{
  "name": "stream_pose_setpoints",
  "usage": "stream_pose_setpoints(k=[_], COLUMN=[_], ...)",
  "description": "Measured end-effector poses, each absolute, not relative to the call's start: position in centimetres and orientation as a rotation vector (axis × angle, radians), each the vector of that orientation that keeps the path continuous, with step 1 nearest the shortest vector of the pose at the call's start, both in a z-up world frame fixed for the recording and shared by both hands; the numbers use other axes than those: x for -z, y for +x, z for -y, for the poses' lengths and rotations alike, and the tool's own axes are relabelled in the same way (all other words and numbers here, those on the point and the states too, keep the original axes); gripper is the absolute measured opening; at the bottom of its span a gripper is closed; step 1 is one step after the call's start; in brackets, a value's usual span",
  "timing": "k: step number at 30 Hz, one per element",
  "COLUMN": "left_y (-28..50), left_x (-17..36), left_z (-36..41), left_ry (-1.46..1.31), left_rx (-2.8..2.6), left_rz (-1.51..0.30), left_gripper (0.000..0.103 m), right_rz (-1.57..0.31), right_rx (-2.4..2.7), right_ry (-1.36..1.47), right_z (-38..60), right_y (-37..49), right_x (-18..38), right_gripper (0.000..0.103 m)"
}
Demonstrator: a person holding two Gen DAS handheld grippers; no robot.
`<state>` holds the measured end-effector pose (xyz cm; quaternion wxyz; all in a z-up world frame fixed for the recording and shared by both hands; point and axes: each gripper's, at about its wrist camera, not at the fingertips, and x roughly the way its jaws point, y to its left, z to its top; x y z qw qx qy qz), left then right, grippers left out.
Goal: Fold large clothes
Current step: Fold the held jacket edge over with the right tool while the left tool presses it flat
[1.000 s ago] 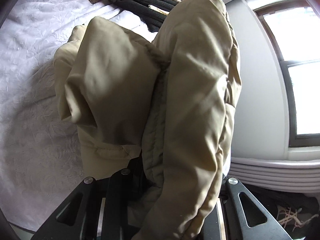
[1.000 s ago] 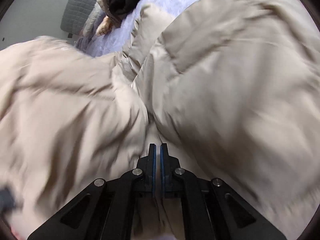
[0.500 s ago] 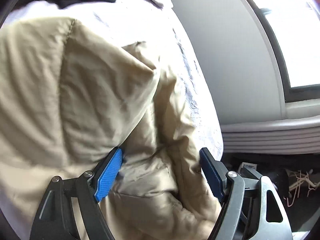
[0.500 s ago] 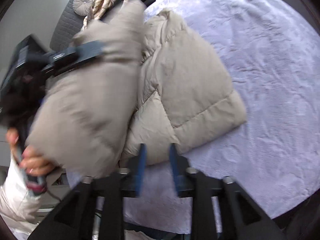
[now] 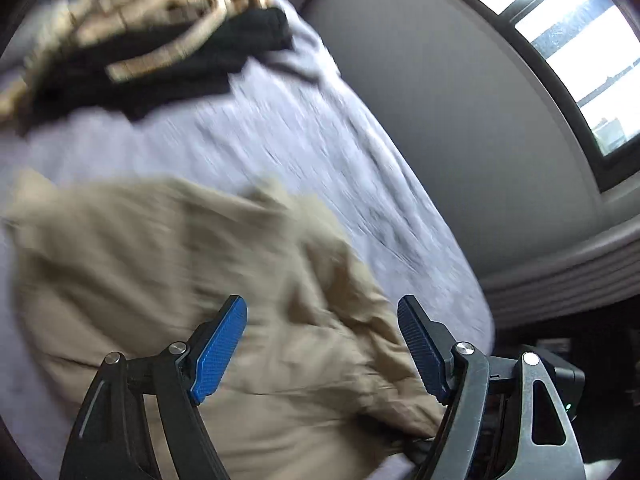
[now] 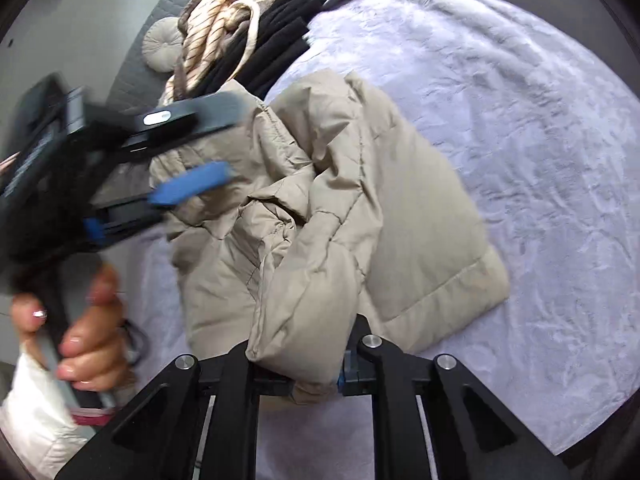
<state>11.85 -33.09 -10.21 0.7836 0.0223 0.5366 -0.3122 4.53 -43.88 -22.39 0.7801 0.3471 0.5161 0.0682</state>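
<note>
A beige puffer jacket (image 6: 344,216) is seen lying crumpled and partly folded on a bed covered with a pale lilac bedspread (image 6: 520,120), filling the centre of the right wrist view. In the lower middle of that frame, a bunched edge of the jacket is clamped between the jaws of the right hand-held gripper (image 6: 298,376), which are closed tightly on the padded fabric.

At the left of the same frame, the left hand-held gripper (image 6: 192,156) is shown blurred, held by a hand (image 6: 86,324) in the lower left; its jaws are spread wide and nothing is held between them. One blue pad (image 6: 192,184) is seen over the jacket's left edge.

In the left wrist view the left hand-held gripper (image 5: 322,344) is again seen wide open, with the jacket (image 5: 180,280) spread blurred beneath and between the blue pads, in the lower left of the frame.

A pile of other clothes, black (image 6: 276,44) and cream-striped (image 6: 224,20), is seen at the upper left of the right wrist view, at the far end of the bed. A window (image 5: 580,60) is visible at the upper right of the left wrist view.
</note>
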Motion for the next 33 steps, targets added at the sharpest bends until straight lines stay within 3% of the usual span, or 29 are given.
stream_pose_setpoints(k=[3,7,11,18,28,33], left_y=[13.8,17.4,17.9,16.7,16.9,16.8], left_x=[10.4,13.4,18.4,19.7,19.7,19.6], left_z=[28.8,26.2,30.3,37.5,37.8,37.7], left_ry=[0.134,0.163,0.226,0.323,0.325,0.329], left_rx=[0.526,0.398,0.366,0.381,0.36,0.349], left_rz=[-1.059,-1.108,-1.126,-1.132,-1.145,-1.143], left_gripper=[0.078,0.078,0.078,0.078,0.078,0.078], right_rz=[-1.147,-1.193,-1.199,-1.221,-1.035,-1.098], right_rx=[-0.116,-0.076,-0.047,0.008,0.067,-0.034], right_ry=[0.726,0.792,0.775,0.86,0.668,0.552], right_z=[45.7,48.0,48.2,51.5,54.4,51.5], right_y=[2.9,2.0,1.4,0.6,-1.5,2.8], right_x=[23.3,25.6,25.9,28.0,20.3,20.7], right_gripper=[0.012,0.012,0.012,0.013,0.018,0.018])
